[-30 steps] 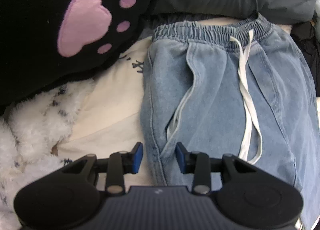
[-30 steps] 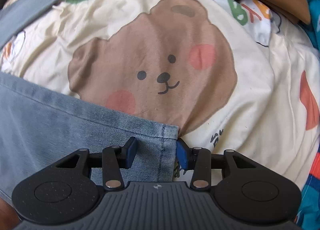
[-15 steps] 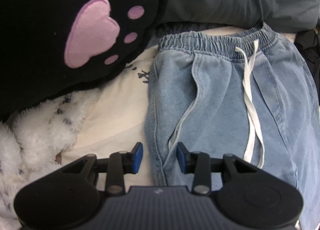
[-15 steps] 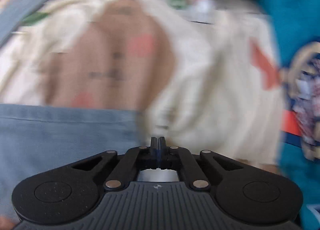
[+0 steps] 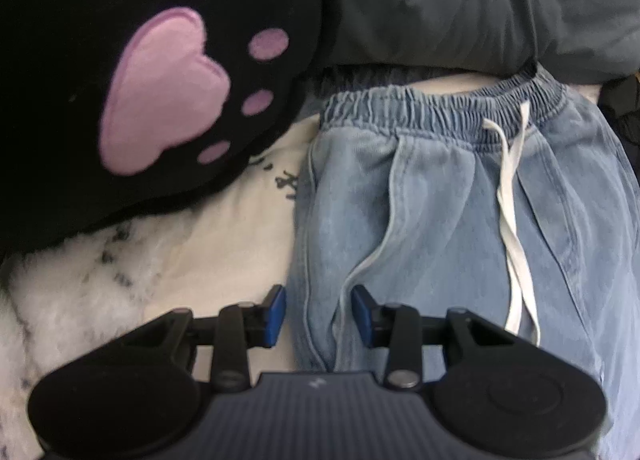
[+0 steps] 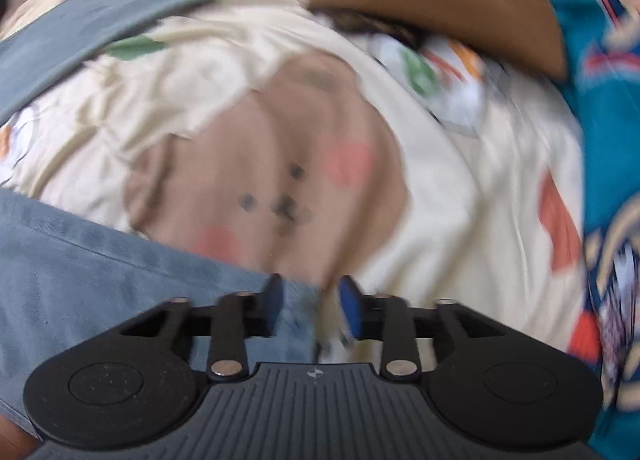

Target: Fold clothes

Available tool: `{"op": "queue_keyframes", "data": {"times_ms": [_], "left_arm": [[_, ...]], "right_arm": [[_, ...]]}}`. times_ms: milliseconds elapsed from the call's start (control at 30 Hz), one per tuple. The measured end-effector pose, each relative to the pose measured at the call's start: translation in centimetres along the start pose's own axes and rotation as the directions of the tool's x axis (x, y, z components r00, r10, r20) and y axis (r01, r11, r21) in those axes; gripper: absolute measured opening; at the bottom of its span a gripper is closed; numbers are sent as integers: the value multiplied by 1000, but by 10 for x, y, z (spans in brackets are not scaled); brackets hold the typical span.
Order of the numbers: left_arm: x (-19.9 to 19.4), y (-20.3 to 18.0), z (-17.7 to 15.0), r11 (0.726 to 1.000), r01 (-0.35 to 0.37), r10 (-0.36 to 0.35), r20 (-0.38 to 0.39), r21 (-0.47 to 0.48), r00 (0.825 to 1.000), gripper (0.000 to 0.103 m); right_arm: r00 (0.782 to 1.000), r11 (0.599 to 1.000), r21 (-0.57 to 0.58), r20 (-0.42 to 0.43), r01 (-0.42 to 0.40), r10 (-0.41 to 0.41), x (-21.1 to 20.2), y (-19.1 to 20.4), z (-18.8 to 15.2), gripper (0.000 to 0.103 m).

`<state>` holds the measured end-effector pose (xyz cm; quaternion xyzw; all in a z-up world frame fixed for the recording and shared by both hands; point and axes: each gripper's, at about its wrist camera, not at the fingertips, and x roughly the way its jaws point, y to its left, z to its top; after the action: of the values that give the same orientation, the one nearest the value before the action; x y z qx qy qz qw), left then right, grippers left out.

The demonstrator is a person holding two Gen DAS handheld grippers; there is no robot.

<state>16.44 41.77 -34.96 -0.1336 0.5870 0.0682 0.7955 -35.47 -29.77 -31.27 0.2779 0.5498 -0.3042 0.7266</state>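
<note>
Cream bear-print sheet (image 6: 460,187): underlies everything. Light-blue denim trousers (image 5: 440,219): spread flat on it, waistband far, white drawstring (image 5: 514,227) trailing. Left gripper (image 5: 319,314): parted astride the trousers' side edge, not pinching; right gripper (image 6: 309,302): opening over the hem corner.

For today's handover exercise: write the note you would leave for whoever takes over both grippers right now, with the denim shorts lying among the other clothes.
Left gripper: open, pads straddling the side edge of the denim shorts by the pocket seam, not pinching.
Right gripper: jaws opening, hem corner of the shorts between them, not clamped.
Shorts lie flat on the bear-print sheet; waistband and white drawstring at the far end in the left view. A black paw-print plush sits beside them.
Done: shorts spread out.
Left: no fold visible yet; grip both points and fold.
</note>
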Motion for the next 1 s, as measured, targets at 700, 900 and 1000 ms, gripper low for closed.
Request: {"op": "queue_keyframes", "data": {"times_ms": [700,900,1000], "left_arm": [[5,-7,9,993,-66,69,-26,98,997,38],[1,-2,10,995,-63,67,-42,79,997,38],[1,-1,10,995,-65,68,-44,75,997,38]], "right_arm": [[948,798,-546,-304,-255,95,42,28,20,48],[907,766,-546,-406,-339,111,42,24,21,48],[887,752,-541,-444,-376,124,37,23,28,48]]}}
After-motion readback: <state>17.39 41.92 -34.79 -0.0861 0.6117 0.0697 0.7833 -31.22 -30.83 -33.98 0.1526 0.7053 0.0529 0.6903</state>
